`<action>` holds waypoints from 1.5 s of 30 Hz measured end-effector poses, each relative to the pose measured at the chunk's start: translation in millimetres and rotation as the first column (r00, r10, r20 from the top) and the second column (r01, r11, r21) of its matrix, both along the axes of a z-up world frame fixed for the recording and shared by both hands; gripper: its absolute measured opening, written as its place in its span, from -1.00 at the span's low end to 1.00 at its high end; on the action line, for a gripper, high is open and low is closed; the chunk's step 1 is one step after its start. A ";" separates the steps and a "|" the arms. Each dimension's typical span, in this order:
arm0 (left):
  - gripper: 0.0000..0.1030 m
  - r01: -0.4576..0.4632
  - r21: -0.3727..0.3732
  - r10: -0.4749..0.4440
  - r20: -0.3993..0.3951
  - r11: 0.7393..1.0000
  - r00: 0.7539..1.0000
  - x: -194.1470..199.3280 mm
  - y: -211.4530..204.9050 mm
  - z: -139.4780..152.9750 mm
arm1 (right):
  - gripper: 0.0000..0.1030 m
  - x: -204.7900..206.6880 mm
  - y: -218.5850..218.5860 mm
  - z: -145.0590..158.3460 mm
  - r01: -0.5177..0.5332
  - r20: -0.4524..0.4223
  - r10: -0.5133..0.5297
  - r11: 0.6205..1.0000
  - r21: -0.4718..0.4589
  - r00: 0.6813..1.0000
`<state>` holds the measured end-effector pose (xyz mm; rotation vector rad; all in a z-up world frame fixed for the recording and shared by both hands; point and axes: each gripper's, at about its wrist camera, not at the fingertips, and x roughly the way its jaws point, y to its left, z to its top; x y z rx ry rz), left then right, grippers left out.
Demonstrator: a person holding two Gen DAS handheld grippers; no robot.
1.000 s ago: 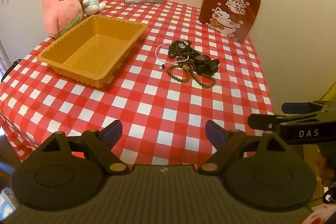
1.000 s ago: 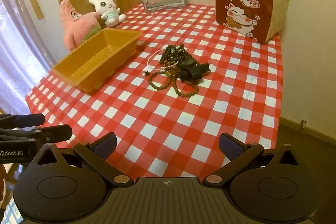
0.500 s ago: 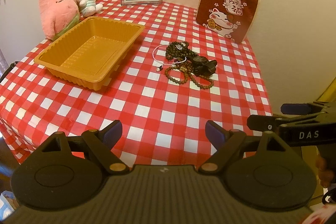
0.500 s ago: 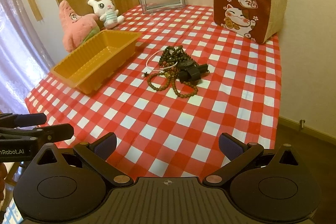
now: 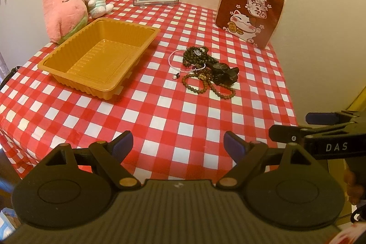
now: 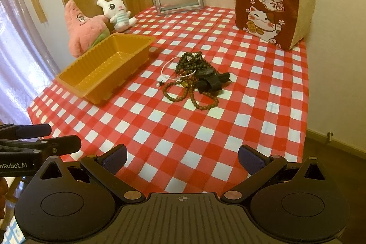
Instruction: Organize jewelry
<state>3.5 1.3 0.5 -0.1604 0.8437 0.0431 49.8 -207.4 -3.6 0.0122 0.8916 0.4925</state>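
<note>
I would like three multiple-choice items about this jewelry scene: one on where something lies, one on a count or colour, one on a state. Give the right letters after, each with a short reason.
1. Where does the pile of bead bracelets lie?
A. inside the tray
B. on the checkered tablecloth, to the right of the tray
C. on the cat cushion

2. How many plush toys stand behind the orange tray?
A. two
B. three
C. none

3. What is the state of the left gripper and the right gripper?
A. both shut on beads
B. one open, one shut
C. both open, holding nothing

Answers:
1 B: the beads rest on the cloth, apart from the tray.
2 A: a pink star plush and a white rabbit plush.
3 C: each camera shows its fingers wide apart over the near table edge, with nothing between them.
</note>
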 end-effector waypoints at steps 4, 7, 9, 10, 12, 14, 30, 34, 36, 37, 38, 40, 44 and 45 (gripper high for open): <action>0.65 0.000 -0.003 0.000 0.000 1.000 1.000 1.1 0.9 0.0 | 1.00 1.4 2.3 0.4 0.000 0.000 0.000 1.000 -0.003 1.000; 0.65 -0.001 -0.003 0.001 0.000 1.000 1.000 1.1 0.9 0.0 | 1.00 1.5 2.5 0.6 0.000 0.001 0.000 1.000 -0.003 1.000; 0.65 0.000 -0.004 0.000 0.000 1.000 1.000 0.7 1.1 -0.1 | 1.00 2.5 3.3 0.9 -0.001 0.001 0.001 1.000 -0.003 1.000; 0.65 0.000 -0.004 0.000 0.000 1.000 1.000 0.8 1.1 0.0 | 1.00 3.7 4.5 1.2 -0.002 0.002 0.002 1.000 -0.004 1.000; 0.65 0.000 -0.004 0.000 0.000 1.000 1.000 1.7 1.0 0.1 | 1.00 3.7 4.5 1.1 -0.002 0.001 0.002 1.000 -0.003 1.000; 0.65 0.000 -0.004 0.000 0.000 1.000 1.000 0.9 1.3 0.0 | 1.00 3.7 4.7 1.0 -0.002 0.001 0.002 1.000 -0.004 1.000; 0.65 -0.001 -0.008 0.001 0.000 1.000 1.000 0.9 1.9 0.2 | 1.00 6.1 8.5 1.4 -0.002 0.002 0.002 1.000 -0.006 1.000; 0.65 -0.001 -0.009 0.001 -0.001 1.000 1.000 1.3 2.2 0.3 | 1.00 6.5 9.2 1.5 -0.002 0.002 0.002 1.000 -0.006 1.000; 0.65 0.000 -0.009 0.000 -0.001 1.000 1.000 1.0 2.2 0.2 | 1.00 6.7 9.6 1.5 -0.002 0.002 0.002 1.000 -0.006 1.000; 0.65 -0.001 -0.009 0.001 0.000 1.000 1.000 1.3 2.5 0.3 | 1.00 6.9 9.9 1.4 -0.002 0.002 0.002 1.000 -0.007 1.000; 0.65 -0.001 -0.009 0.001 0.000 1.000 1.000 1.5 2.5 0.4 | 1.00 7.6 10.6 1.5 -0.002 0.001 0.002 1.000 -0.007 1.000; 0.65 0.000 -0.009 0.000 -0.001 1.000 1.000 1.4 2.5 0.2 | 1.00 7.3 10.4 1.2 -0.002 0.003 0.003 1.000 -0.006 1.000; 0.65 -0.001 -0.010 0.001 -0.001 1.000 1.000 1.1 2.6 0.2 | 1.00 8.4 12.2 1.2 -0.003 0.000 0.003 1.000 -0.006 1.000; 0.65 -0.001 -0.010 0.000 -0.001 1.000 1.000 0.9 2.6 0.1 | 1.00 9.5 13.6 1.1 -0.002 0.000 0.002 1.000 -0.007 1.000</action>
